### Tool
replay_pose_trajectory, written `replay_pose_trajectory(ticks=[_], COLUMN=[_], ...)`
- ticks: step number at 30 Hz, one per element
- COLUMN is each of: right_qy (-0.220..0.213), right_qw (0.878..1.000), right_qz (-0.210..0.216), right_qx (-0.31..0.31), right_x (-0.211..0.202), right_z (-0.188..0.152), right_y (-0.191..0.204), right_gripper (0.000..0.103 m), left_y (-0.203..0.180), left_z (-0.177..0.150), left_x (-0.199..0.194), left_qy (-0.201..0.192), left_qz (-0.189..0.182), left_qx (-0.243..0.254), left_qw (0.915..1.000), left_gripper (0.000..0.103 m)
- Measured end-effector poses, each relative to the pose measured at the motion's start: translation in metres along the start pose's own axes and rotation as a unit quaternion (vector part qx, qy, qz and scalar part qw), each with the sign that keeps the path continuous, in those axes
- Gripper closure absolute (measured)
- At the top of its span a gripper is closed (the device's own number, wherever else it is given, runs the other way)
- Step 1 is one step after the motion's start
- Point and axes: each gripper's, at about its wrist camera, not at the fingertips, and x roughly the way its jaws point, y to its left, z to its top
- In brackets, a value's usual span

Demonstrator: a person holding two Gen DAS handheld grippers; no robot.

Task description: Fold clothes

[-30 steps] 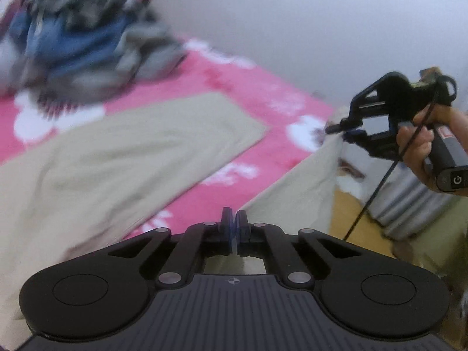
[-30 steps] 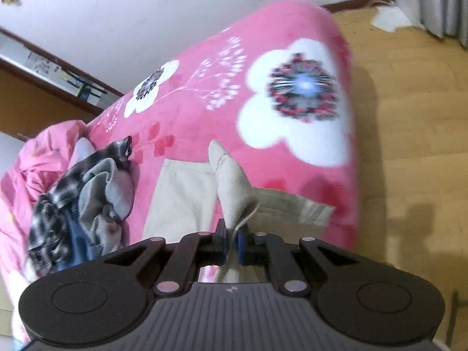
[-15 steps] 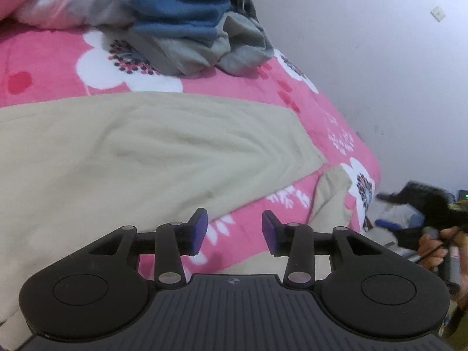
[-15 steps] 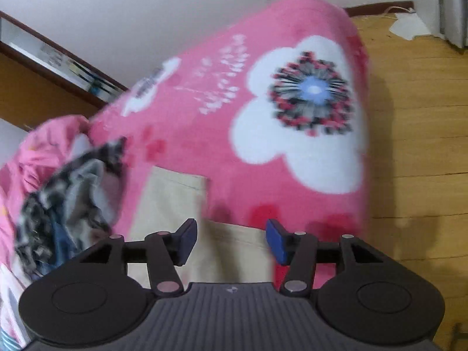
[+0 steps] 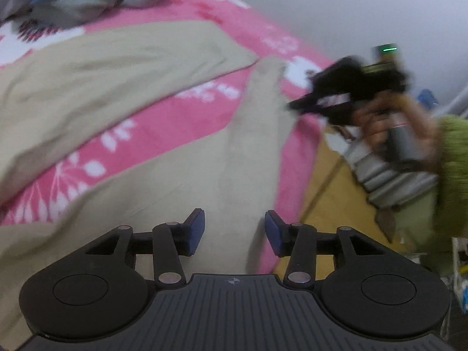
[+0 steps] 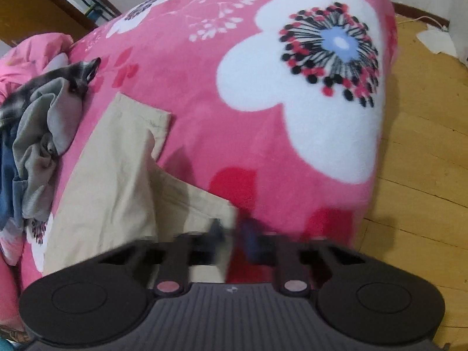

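A: Where are the beige trousers [image 5: 122,67]?

B: Spread flat on the pink flowered blanket [image 6: 222,87] that covers the bed, both legs running out from the left gripper [image 5: 233,231]. One leg lies toward the heap of crumpled clothes [image 6: 35,134]; the other runs along the bed's edge, above the wooden floor [image 6: 424,158].

A: And that left gripper?

B: Its jaws are opening. The blue pads [image 5: 195,231] stand well apart over the nearer leg, with the cloth under the gap, and neither pad presses on it.

A: The right gripper [image 6: 234,234]?

B: Its jaws are closing at the hem corner of that same leg. The picture from its own camera is smeared there (the fingertips are only dark streaks), so I cannot tell whether the cloth is pinched between them. From the left wrist it shows as a dark blur at the far end of the leg, held by a hand [image 5: 380,120] in a green sleeve [image 5: 453,161].

A: What else is near the trousers?

B: The heap: grey, blue and checked pieces, just beyond the farther leg's hem.
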Motion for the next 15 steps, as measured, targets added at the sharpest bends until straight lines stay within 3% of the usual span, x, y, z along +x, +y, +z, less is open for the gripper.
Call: replay_pose_trajectory(ticks=[4,6,11,13,15], right_qy=[-0.063,-0.084,-0.054,-0.049,-0.047], right_qw=[0.997,0.996,0.995,0.995,0.995], right_qz=[0.034,0.026,-0.048,-0.031,0.011], right_qx=[-0.007,-0.005,0.069,0.087,0.089], right_x=[-0.062,-0.089,-0.09,-0.089,-0.097], right_z=[0.002,0.002,0.007,0.01,0.015], right_y=[0.012,0.014,-0.021,-0.02,-0.003], right_gripper=[0.097,0.097,0.097,0.097,0.097], left_y=[0.03,0.044,0.068,0.073,0.078], left_z=[0.0,0.003,0.0,-0.003,-0.004], left_x=[-0.015,-0.025,-0.031,-0.034,-0.042], left_qy=[-0.021,-0.033,-0.031,-0.031,-0.042], left_qz=[0.018,0.028,0.065,0.077,0.086], left_qx=[-0.057,-0.08,-0.102,-0.108,-0.115], left_qw=[0.998,0.9959,0.9921,0.9907,0.9887], left_gripper=[0.058,0.058,0.058,0.058,0.058])
